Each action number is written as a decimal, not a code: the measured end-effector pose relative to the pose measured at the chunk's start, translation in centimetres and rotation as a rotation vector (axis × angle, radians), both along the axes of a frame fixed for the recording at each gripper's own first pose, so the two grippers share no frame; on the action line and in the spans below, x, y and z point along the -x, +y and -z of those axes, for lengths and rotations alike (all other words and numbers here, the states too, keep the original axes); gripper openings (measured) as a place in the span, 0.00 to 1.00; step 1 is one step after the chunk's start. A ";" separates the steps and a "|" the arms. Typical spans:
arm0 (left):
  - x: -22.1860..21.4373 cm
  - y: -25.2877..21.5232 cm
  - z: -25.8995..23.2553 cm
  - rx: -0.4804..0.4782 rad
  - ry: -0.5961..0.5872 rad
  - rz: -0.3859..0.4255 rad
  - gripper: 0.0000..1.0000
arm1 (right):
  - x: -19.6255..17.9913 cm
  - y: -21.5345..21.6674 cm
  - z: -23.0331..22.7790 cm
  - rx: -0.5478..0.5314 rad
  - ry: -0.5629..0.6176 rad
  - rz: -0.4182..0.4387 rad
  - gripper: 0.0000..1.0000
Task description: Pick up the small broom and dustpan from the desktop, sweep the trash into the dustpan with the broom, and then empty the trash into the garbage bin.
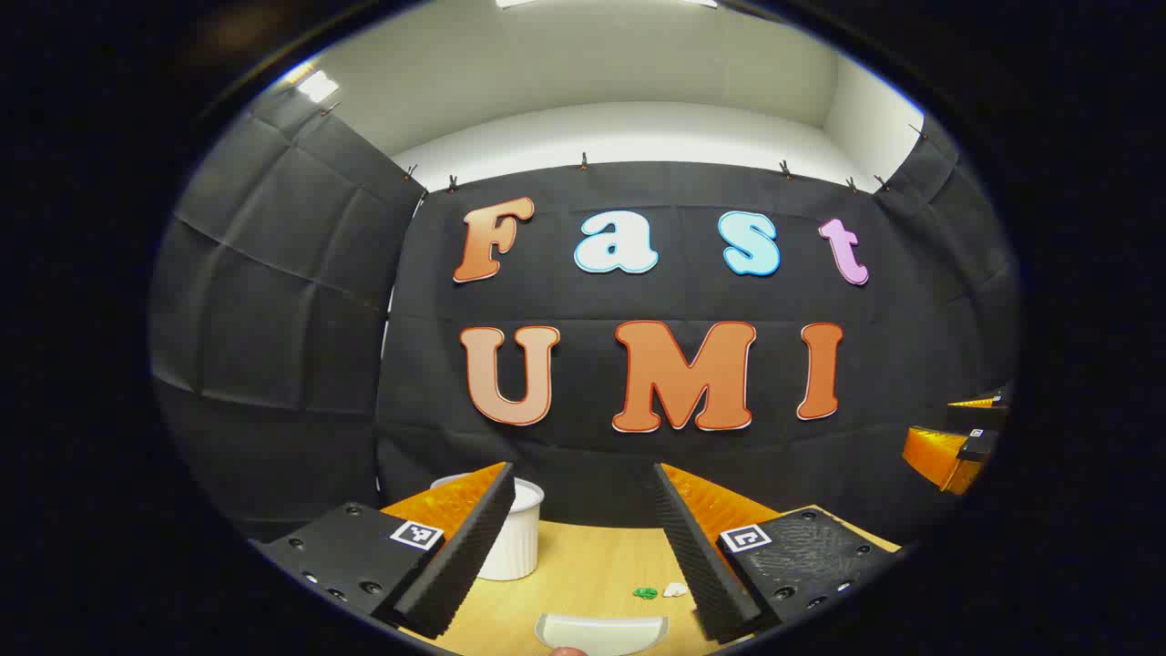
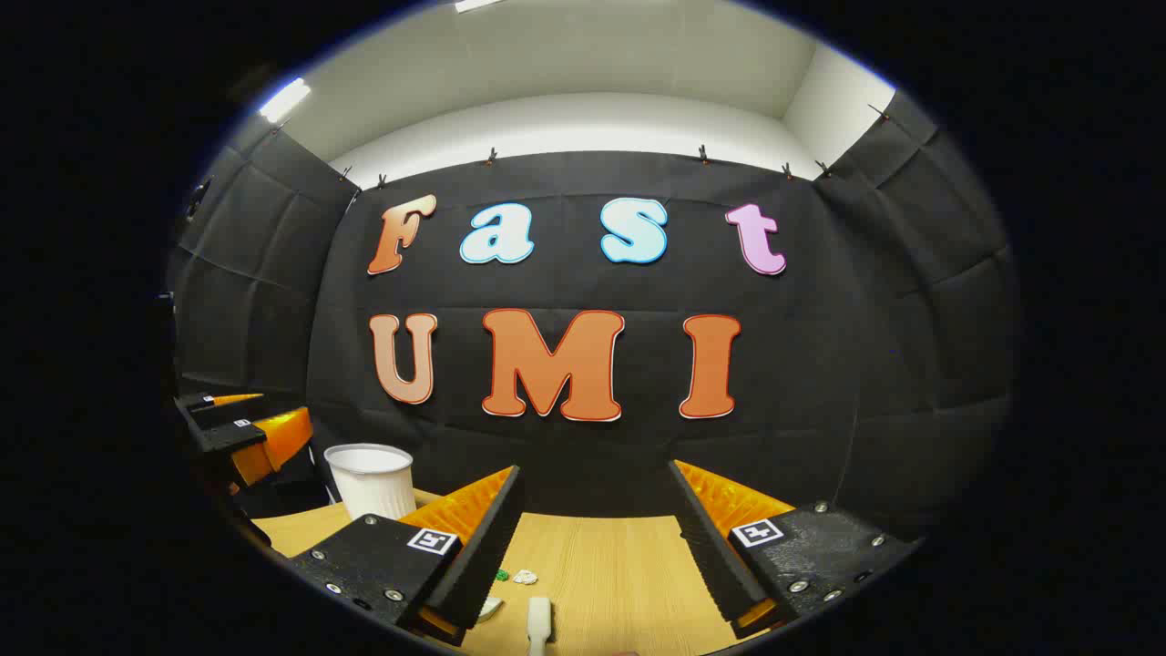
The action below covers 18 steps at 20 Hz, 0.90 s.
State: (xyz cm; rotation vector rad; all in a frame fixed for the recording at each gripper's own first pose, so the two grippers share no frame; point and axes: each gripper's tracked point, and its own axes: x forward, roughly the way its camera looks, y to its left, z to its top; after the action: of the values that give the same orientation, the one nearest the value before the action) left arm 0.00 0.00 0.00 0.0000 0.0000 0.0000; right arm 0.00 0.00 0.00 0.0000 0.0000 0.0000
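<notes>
In the left gripper view my left gripper [image 1: 583, 547] stands open above the wooden table [image 1: 592, 565], nothing between its fingers. Below it at the bottom edge lies the pale dustpan [image 1: 601, 631]. A green scrap [image 1: 645, 593] and a white scrap [image 1: 674, 589] lie on the wood by the right finger. The white ribbed garbage bin [image 1: 519, 538] stands behind the left finger. In the right gripper view my right gripper [image 2: 592, 547] is open too. A pale broom handle [image 2: 539, 624] lies below it, with the green scrap [image 2: 502, 575] and white scrap [image 2: 525, 576] near its left finger. The bin [image 2: 372, 480] stands at the back left.
The other gripper [image 1: 956, 446] hangs at the far right of the left gripper view, and the left one [image 2: 246, 433] at the far left of the right gripper view. The black cloth wall closes the table's far edge just behind the bin.
</notes>
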 end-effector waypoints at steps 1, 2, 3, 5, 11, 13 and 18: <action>0.2 -0.1 -0.6 -0.011 0.004 -0.006 0.93 | -0.3 0.0 0.0 -0.005 0.017 -0.016 0.94; 0.3 -0.3 -1.3 -0.022 0.010 -0.005 0.93 | -0.5 -0.3 0.0 -0.014 0.037 -0.022 0.94; 0.3 -0.5 -2.4 -0.029 -0.005 0.001 0.93 | -0.6 -0.4 -0.2 -0.029 0.044 -0.022 0.94; 0.0 -0.4 -4.2 -0.046 -0.032 0.010 0.94 | -0.8 -0.2 -0.7 -0.062 0.051 -0.013 0.93; -1.3 0.4 -3.6 -0.013 -0.010 0.067 0.93 | -1.0 1.9 -1.8 -0.042 0.022 0.014 0.93; -1.6 0.5 -2.0 0.012 0.026 0.067 0.94 | -0.9 1.9 -1.2 -0.034 0.033 0.027 0.93; -2.8 0.2 -0.9 0.021 0.044 0.077 0.94 | -1.0 1.3 -0.5 -0.020 0.053 0.058 0.94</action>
State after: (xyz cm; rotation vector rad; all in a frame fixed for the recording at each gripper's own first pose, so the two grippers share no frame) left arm 2.79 0.22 0.90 -0.0213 0.0440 -0.0768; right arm 0.99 1.27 0.47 0.0200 0.0527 -0.0576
